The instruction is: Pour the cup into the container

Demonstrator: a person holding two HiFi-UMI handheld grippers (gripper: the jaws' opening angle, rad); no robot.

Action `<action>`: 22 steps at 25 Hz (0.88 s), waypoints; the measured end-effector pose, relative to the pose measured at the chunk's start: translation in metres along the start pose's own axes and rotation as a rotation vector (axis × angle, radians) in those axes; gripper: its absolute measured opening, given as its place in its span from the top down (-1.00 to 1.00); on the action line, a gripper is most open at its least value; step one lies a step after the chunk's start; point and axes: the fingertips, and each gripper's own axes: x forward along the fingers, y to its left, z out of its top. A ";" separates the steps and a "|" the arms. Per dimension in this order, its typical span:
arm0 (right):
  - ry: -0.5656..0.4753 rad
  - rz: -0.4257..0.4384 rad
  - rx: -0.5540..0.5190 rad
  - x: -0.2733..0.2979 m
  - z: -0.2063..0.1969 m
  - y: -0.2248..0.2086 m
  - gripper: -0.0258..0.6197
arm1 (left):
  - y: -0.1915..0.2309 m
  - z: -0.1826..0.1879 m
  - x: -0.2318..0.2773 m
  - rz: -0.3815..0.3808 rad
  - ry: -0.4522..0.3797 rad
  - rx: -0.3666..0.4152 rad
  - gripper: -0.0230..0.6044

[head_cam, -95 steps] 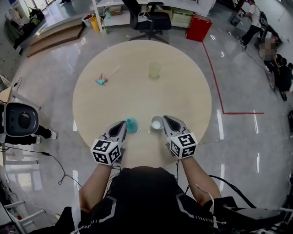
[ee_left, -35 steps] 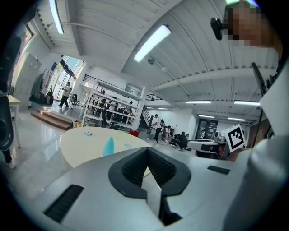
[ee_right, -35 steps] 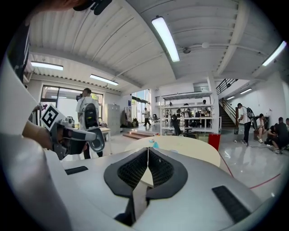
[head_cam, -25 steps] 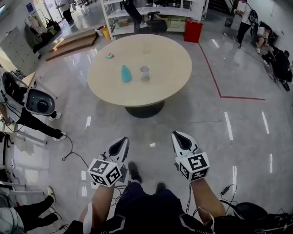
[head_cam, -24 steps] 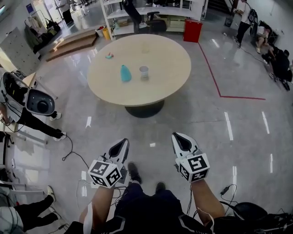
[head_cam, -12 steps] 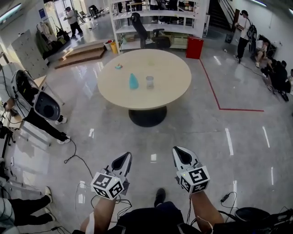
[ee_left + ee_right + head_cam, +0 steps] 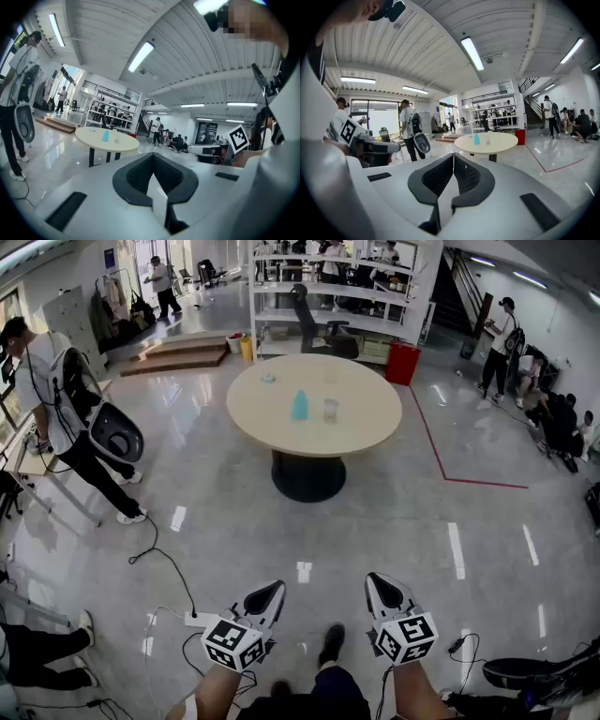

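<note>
The left gripper (image 7: pixel 270 589) and right gripper (image 7: pixel 377 580) were both closed on nothing, well apart from the far table (image 7: pixel 272 423), where the cup (image 7: pixel 330 410) stood just right of the blue container (image 7: pixel 299 406). A foot might catch the near-left floor cable (image 7: pixel 165 559).

The floor (image 7: pixel 375 521) is glossy and smooth (lamps mirror in it); the tabletop (image 7: pixel 267 416) looks matt, pale wood; the cup (image 7: pixel 330 409), clear.
</note>
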 end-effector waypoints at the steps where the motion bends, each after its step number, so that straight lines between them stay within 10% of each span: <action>1: 0.003 0.004 0.006 -0.014 -0.006 0.015 0.90 | -0.007 -0.008 -0.016 -0.008 0.003 -0.010 0.93; 22: -0.072 0.035 0.005 -0.247 -0.012 0.025 0.90 | -0.183 -0.025 -0.103 0.015 -0.040 -0.040 0.93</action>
